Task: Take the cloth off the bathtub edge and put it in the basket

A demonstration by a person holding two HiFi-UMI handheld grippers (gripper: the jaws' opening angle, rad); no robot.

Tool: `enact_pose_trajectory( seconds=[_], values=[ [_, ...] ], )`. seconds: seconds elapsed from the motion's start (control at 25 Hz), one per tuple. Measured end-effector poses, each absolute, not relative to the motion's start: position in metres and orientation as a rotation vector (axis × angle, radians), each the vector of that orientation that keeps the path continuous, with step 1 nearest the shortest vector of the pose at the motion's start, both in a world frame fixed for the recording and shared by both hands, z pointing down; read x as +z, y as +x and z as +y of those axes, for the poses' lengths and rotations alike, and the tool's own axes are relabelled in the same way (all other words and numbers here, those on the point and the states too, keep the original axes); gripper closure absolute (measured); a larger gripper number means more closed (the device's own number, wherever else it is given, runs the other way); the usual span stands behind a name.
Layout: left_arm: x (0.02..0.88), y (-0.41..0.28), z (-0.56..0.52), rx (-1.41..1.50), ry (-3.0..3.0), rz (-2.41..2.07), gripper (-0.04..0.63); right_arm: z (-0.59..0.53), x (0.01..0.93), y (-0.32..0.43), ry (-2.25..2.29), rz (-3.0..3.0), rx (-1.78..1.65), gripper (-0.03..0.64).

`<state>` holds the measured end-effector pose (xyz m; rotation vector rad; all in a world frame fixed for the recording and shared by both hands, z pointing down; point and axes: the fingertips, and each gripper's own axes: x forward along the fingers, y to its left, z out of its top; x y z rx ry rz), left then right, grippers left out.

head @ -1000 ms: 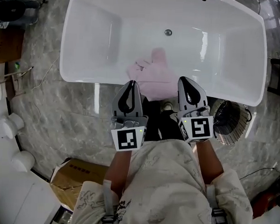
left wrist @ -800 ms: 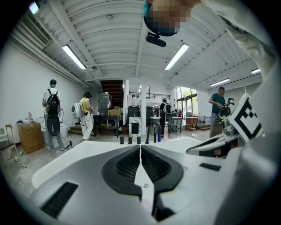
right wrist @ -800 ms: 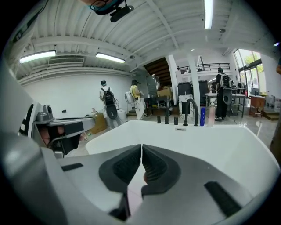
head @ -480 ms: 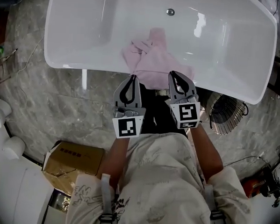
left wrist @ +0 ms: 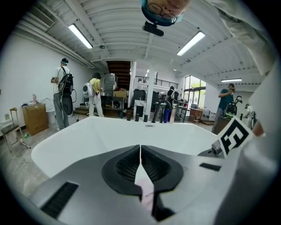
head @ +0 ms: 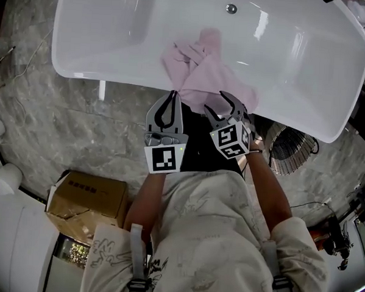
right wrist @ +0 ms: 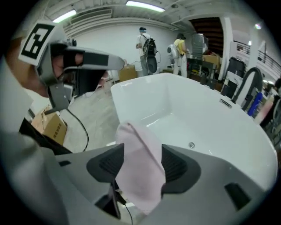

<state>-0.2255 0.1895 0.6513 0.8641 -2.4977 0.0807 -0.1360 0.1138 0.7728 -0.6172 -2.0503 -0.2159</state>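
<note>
The cloth [head: 205, 76] lies bunched over the near edge of the bathtub [head: 108, 41]. Since a second ago your right gripper [head: 223, 105] has dropped to it, and its jaws have just been opening. The cloth stands between them (seemingly not pinched). Your left gripper [head: 171, 99], jaws together, has also come down to the rim. The basket [head: 292, 153] sits at your right.

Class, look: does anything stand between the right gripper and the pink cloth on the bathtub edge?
Nothing visible does. The right gripper has just been opening its jaws, and the cloth already sits between them.
</note>
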Motion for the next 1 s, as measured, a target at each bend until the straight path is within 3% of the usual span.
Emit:
enact_pose_trajectory(
  seconds=[0.36, 0.76, 1.0],
  values=[
    [0.659, -0.235, 0.209, 0.056, 0.806, -2.490, 0.588, 0.131, 0.825, -0.118, -0.818, -1.765, -0.634, 0.305],
    [0.663, -0.247, 0.213, 0.037, 0.796, -2.486, 0.588, 0.130, 0.846, -0.124, -0.810, -1.668, -0.660, 0.307],
    [0.658, -0.249, 0.213, 0.035, 0.799, -2.493, 0.588, 0.128, 0.841, -0.122, -0.846, -1.610, -0.632, 0.356]
  ],
)
